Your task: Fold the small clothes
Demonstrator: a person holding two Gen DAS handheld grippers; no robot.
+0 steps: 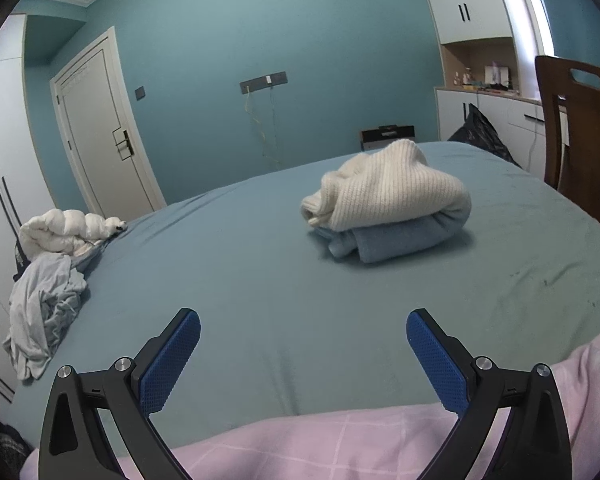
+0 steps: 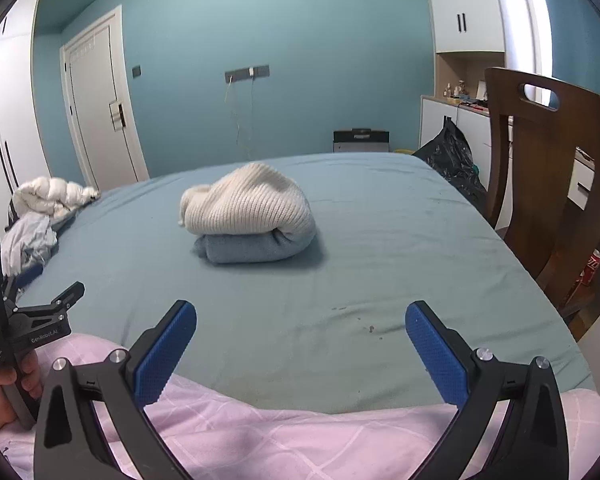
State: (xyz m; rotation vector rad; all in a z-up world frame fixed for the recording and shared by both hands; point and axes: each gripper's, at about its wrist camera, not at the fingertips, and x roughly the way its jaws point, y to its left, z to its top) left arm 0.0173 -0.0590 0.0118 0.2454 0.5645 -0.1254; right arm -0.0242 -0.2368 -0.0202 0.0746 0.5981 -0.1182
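1. I am holding the left gripper point(image 1: 303, 322) and right gripper point(image 2: 301, 314) spread wide, gripping nothing, over the pink garment point(image 2: 300, 440).
2. The folded cream sweater point(image 2: 248, 200) is sitting on a folded blue garment point(image 2: 256, 248), mid-bed point(image 2: 420, 240).
3. I am risking toppling that stack when reaching past it for the crumpled pile point(image 1: 44, 304).

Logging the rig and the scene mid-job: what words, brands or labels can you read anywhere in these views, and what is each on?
"GenRobot.AI": white print on the black body of the left hand-held gripper, seen in the right wrist view.
Small print lower on that same body: too small to read.
Red can on the floor by the wooden chair: white lettering, too blurred to read.
Dark garment beside the white jacket: white marks, unreadable.
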